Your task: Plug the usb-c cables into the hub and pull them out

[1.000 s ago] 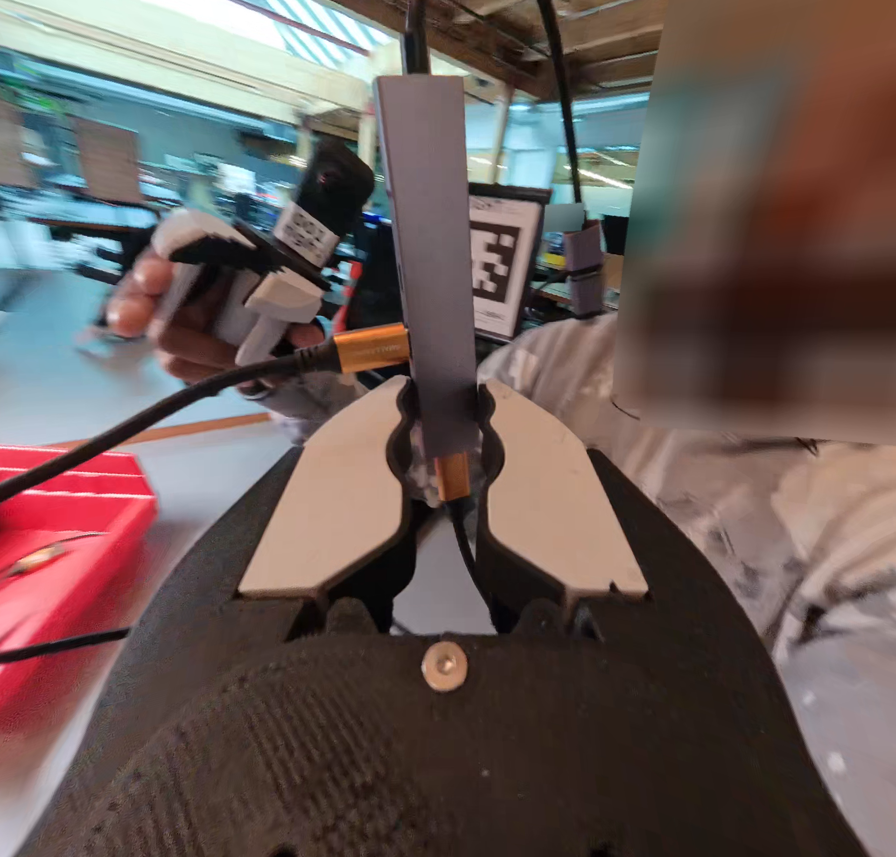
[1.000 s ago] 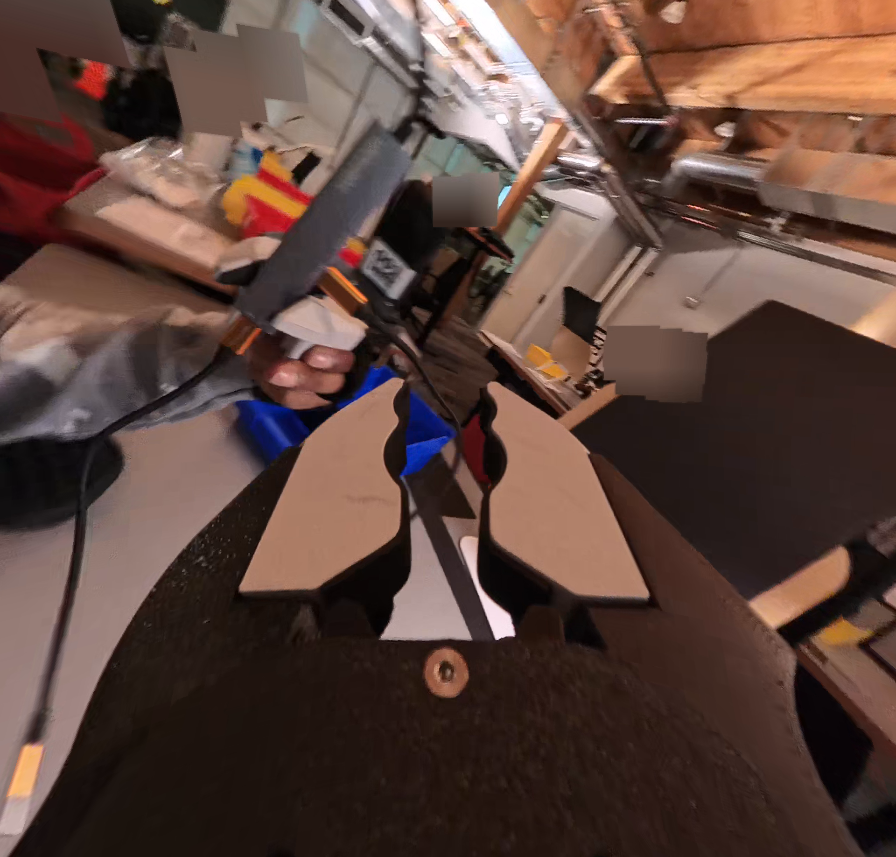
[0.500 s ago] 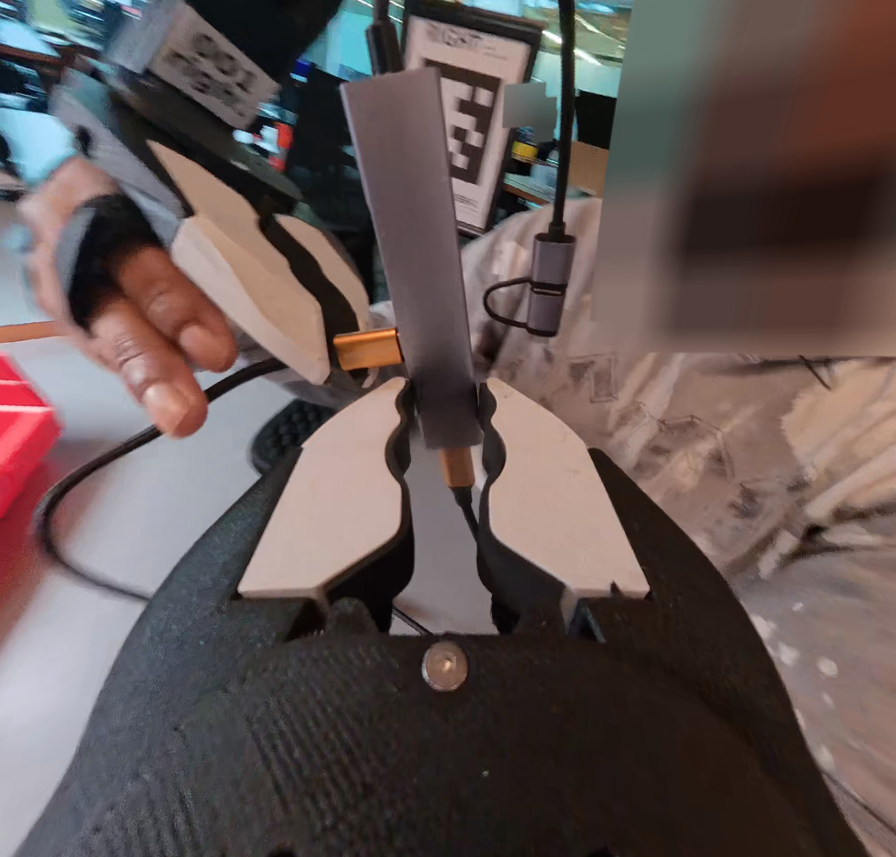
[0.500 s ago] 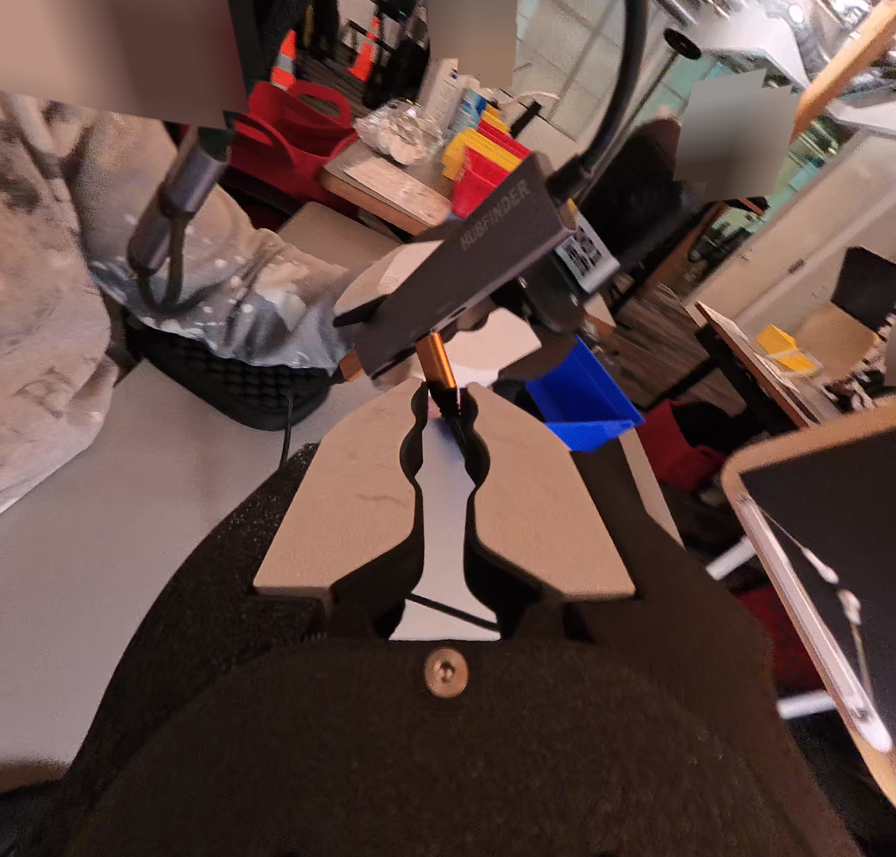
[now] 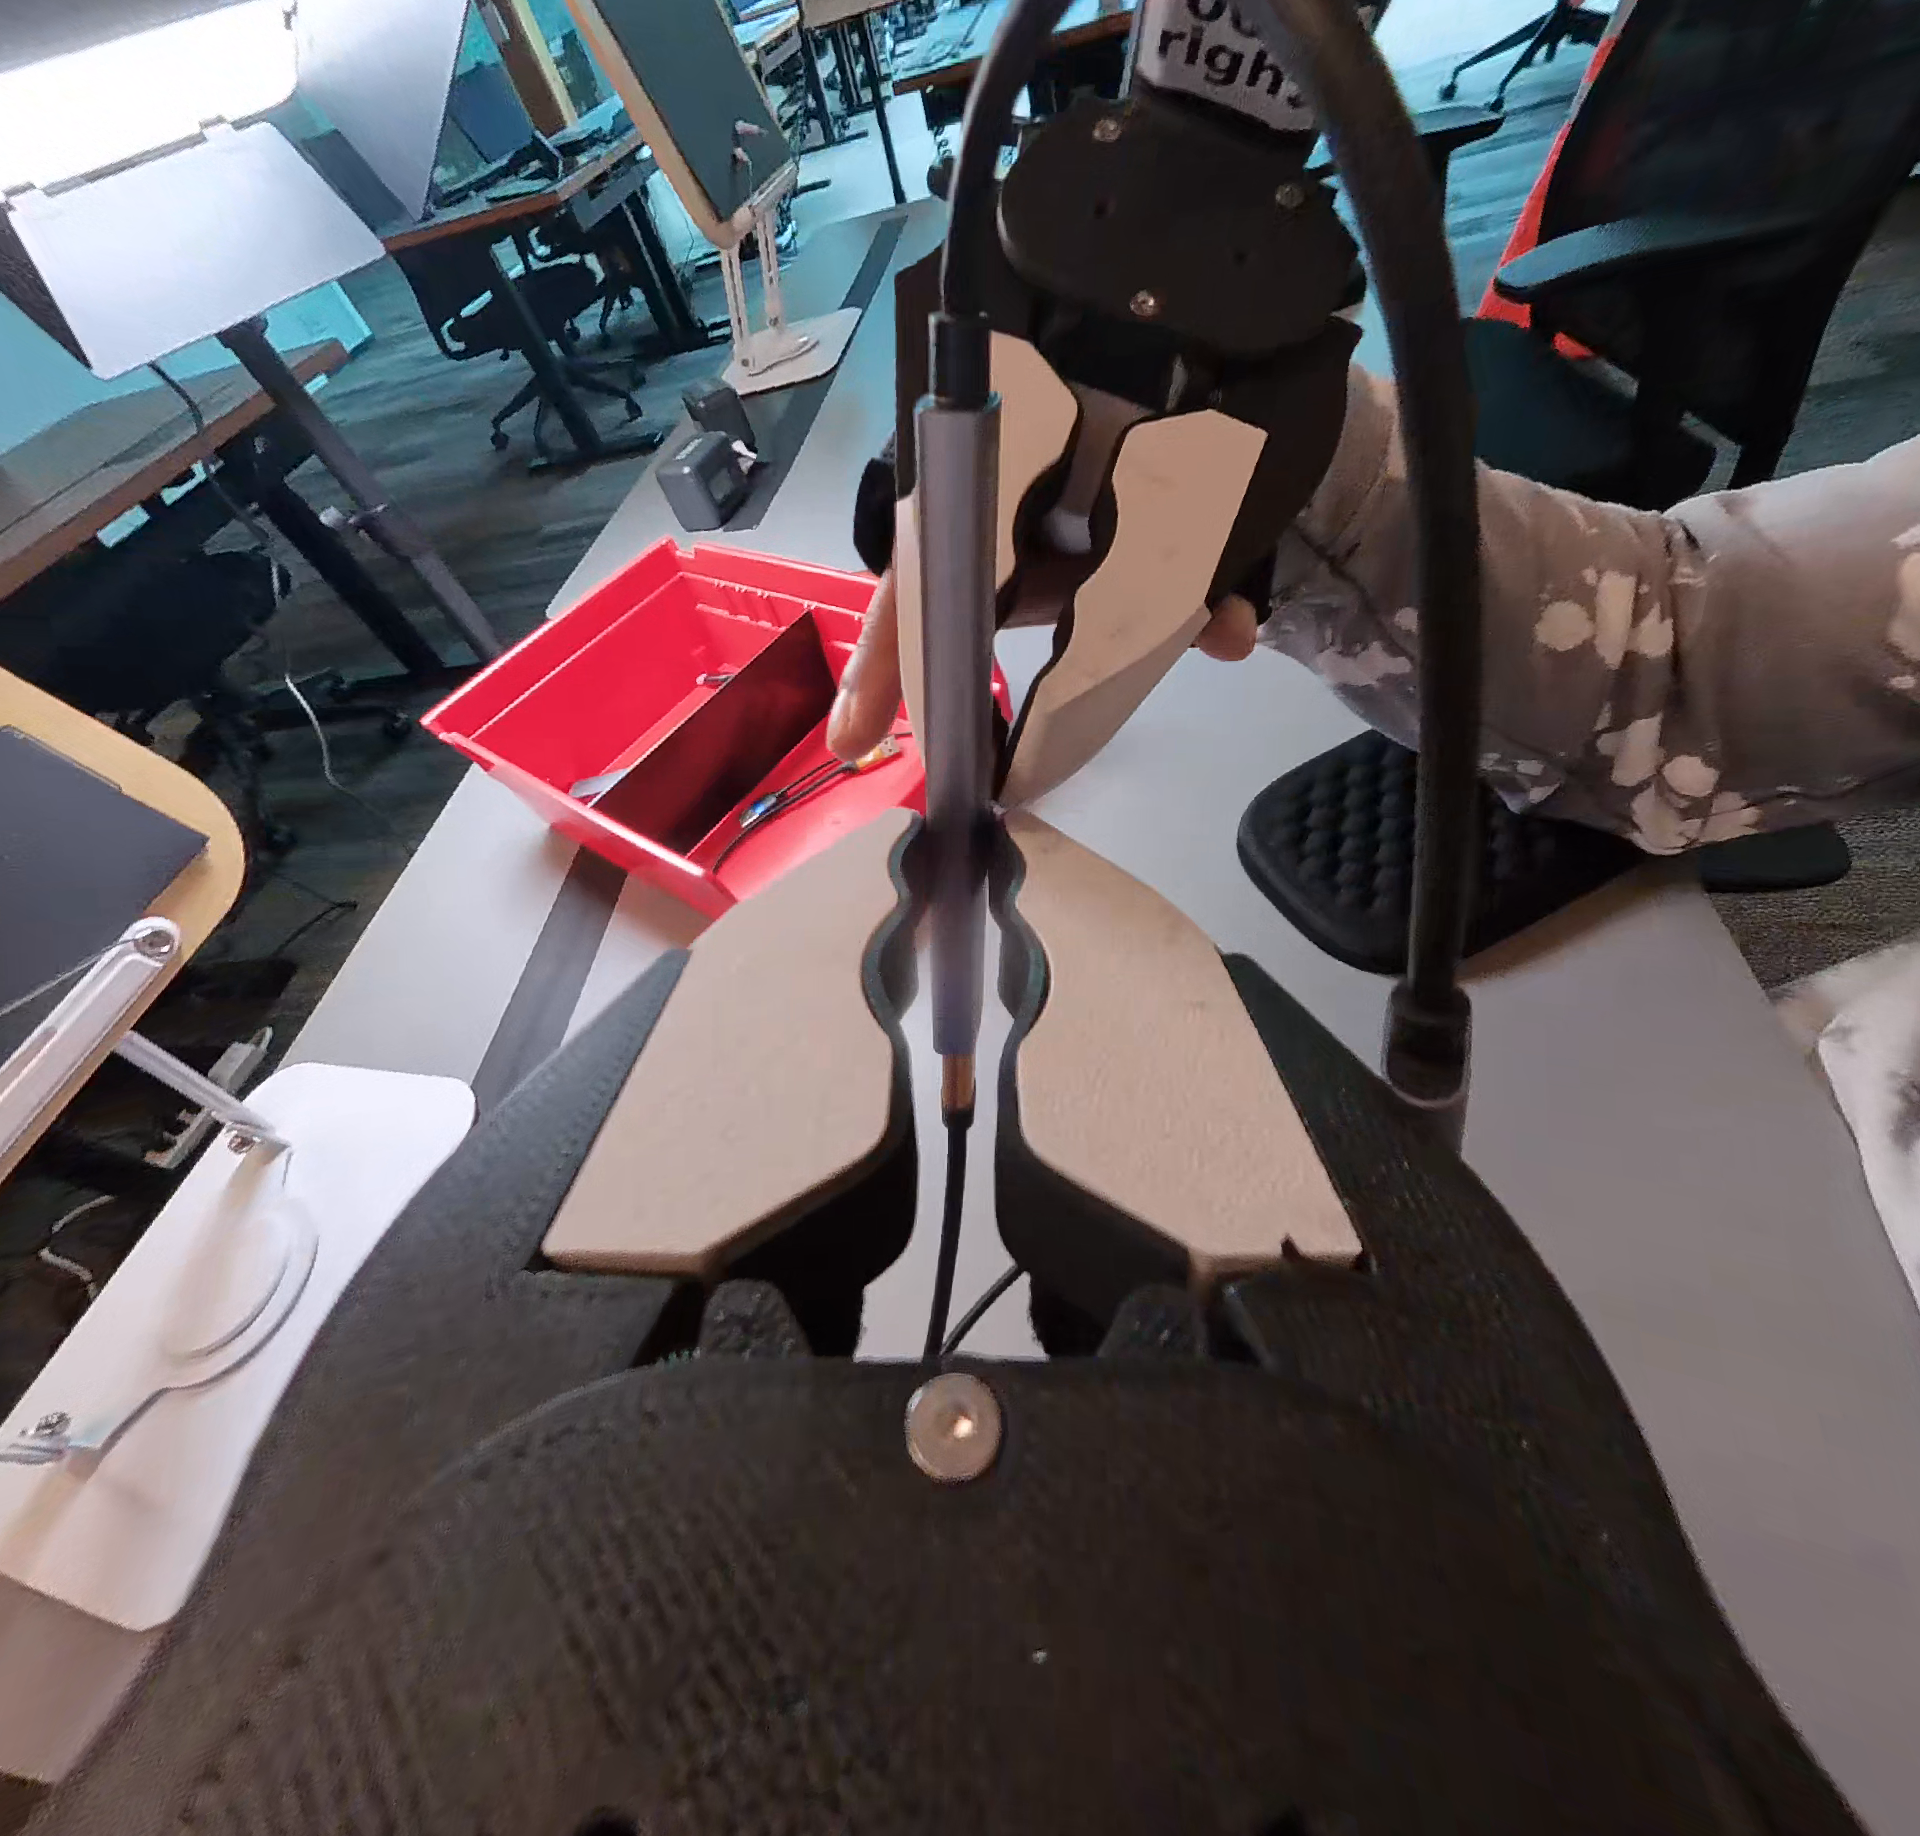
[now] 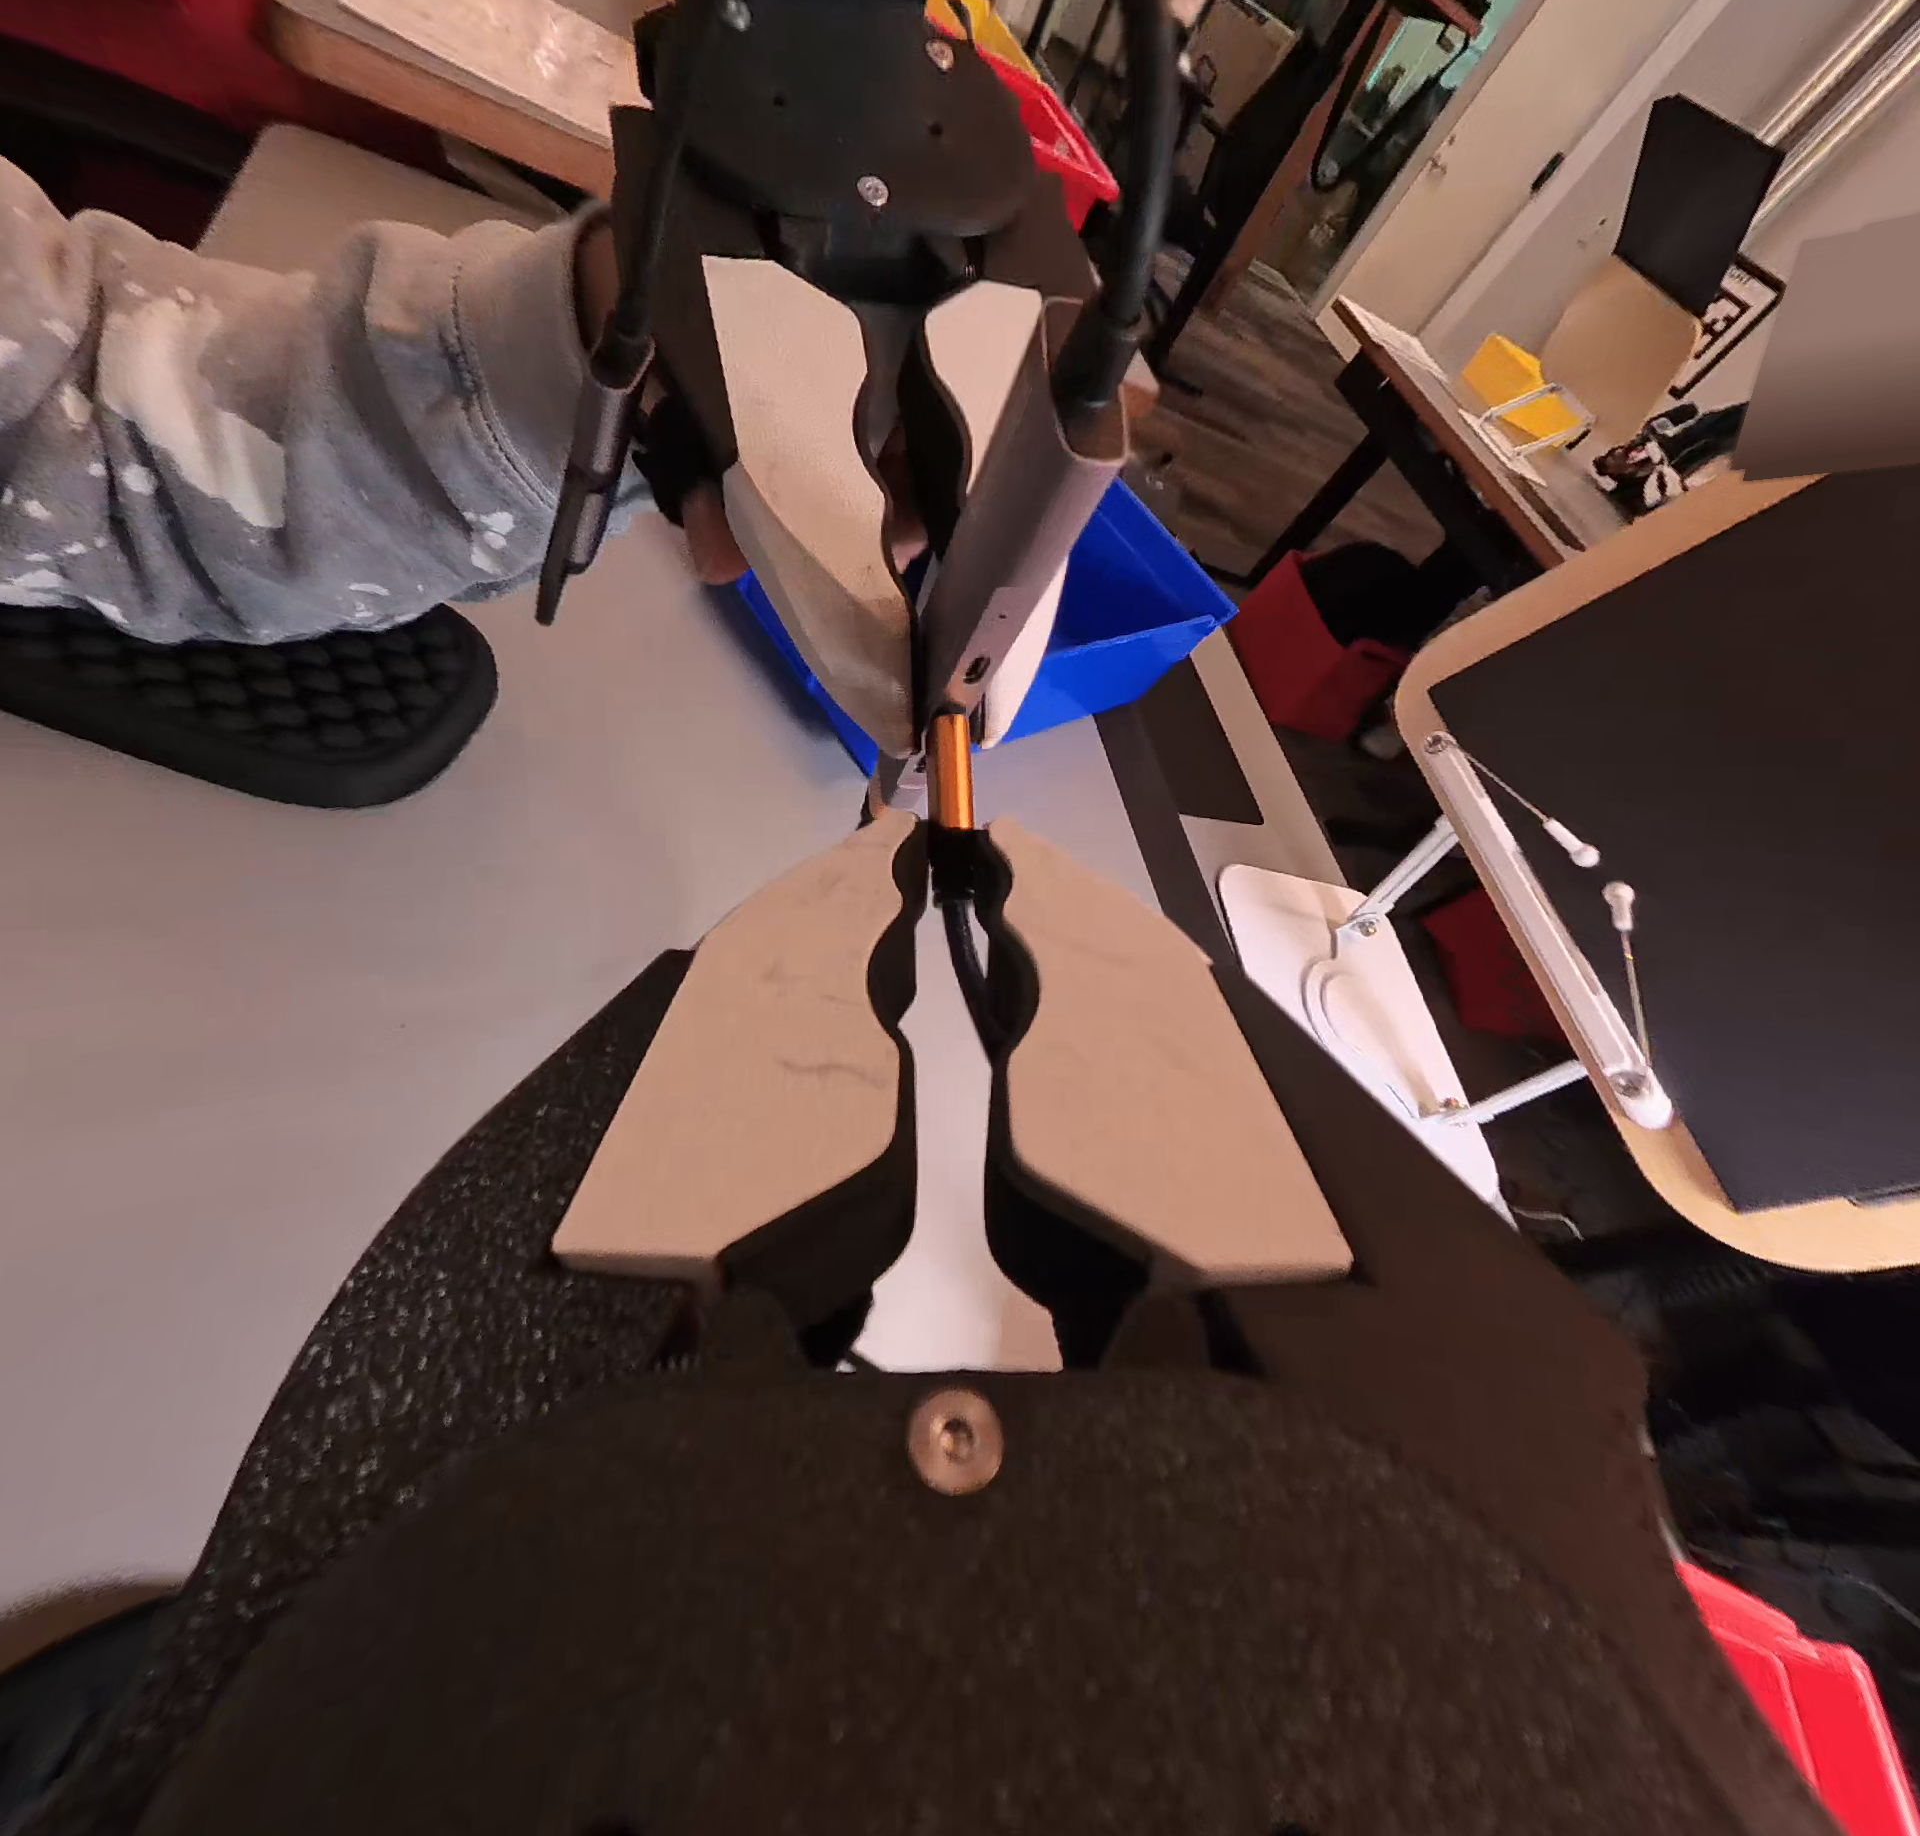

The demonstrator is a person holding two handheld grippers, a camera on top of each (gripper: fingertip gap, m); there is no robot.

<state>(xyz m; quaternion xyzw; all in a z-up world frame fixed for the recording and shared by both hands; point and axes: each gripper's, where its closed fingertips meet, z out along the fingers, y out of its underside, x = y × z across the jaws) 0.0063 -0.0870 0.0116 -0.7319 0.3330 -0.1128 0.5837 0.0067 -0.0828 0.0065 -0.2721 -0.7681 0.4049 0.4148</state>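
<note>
Left gripper [image 5: 954, 851] clamped on hub [image 5: 956, 643]; right gripper [image 6: 954, 851], at twelve o'clock, pinching orange plug [image 6: 949, 768].

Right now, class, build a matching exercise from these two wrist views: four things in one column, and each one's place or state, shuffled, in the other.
Things
1. hub
2. orange-collared plug
3. red bin
4. blue bin

Places or states
A. on the table, holding loose cables
B. clamped in the left gripper
C. behind the hub in the right wrist view
D. seated in the hub's side, its cable pinched by the right gripper

Pairs: 1-B, 2-D, 3-A, 4-C
</note>
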